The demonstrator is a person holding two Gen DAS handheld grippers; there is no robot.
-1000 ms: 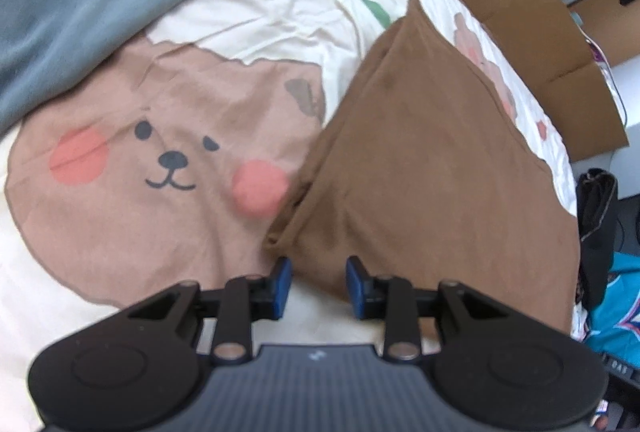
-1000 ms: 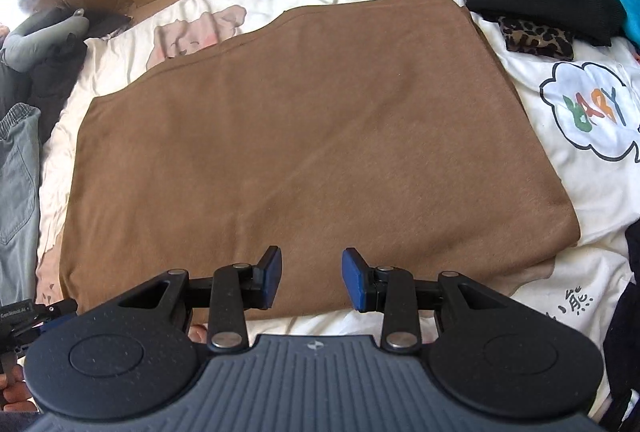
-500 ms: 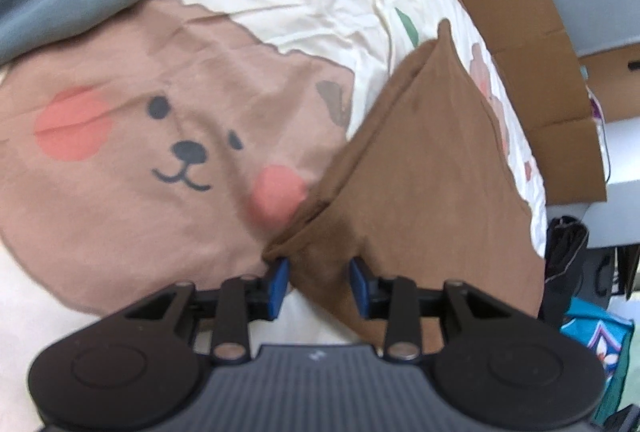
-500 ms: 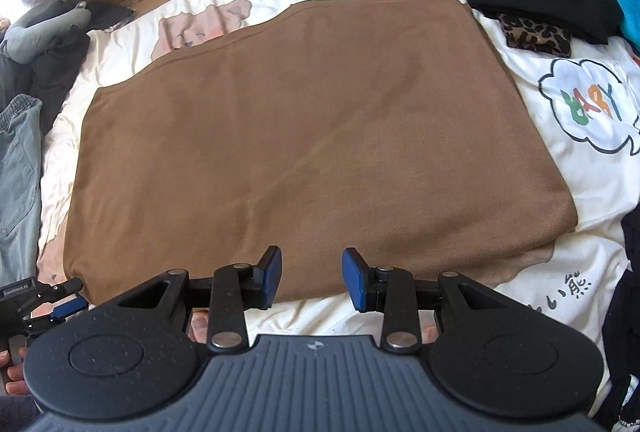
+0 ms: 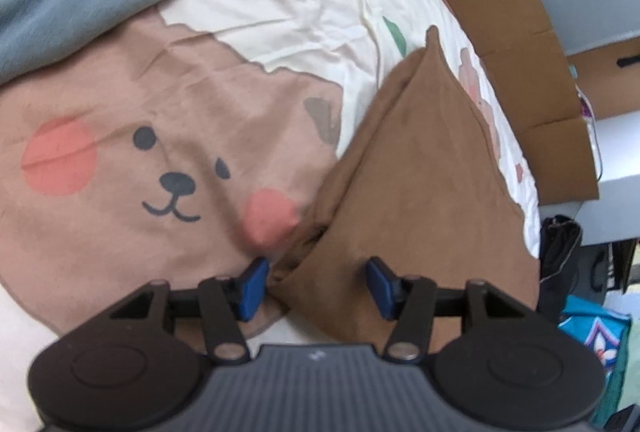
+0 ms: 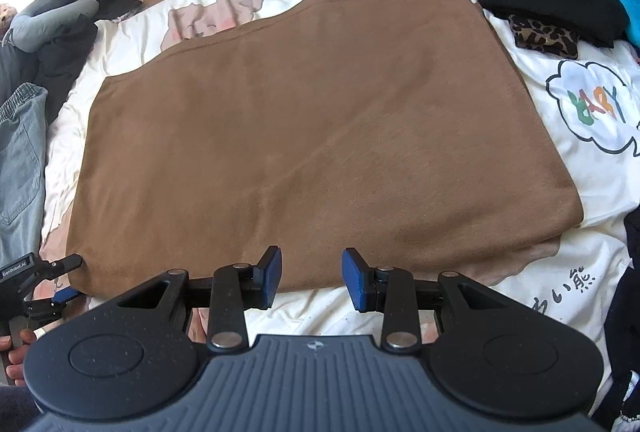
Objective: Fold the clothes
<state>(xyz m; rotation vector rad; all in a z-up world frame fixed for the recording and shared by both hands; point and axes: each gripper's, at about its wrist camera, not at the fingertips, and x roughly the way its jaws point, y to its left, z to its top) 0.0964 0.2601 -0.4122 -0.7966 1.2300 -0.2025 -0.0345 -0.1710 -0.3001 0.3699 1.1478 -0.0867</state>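
The brown cloth (image 6: 320,136) lies flat on the bed (image 6: 560,272), near its front edge. The left claw (image 5: 316,286) is opening around the cloth's corner, pads apart from it. The right claw (image 6: 312,282) is spread and empty above the cloth's near edge.

Brown garment (image 6: 320,136), bear-print sheet (image 5: 120,160)

Garment (image 6: 320,136) flat on bedsheet (image 6: 568,272)
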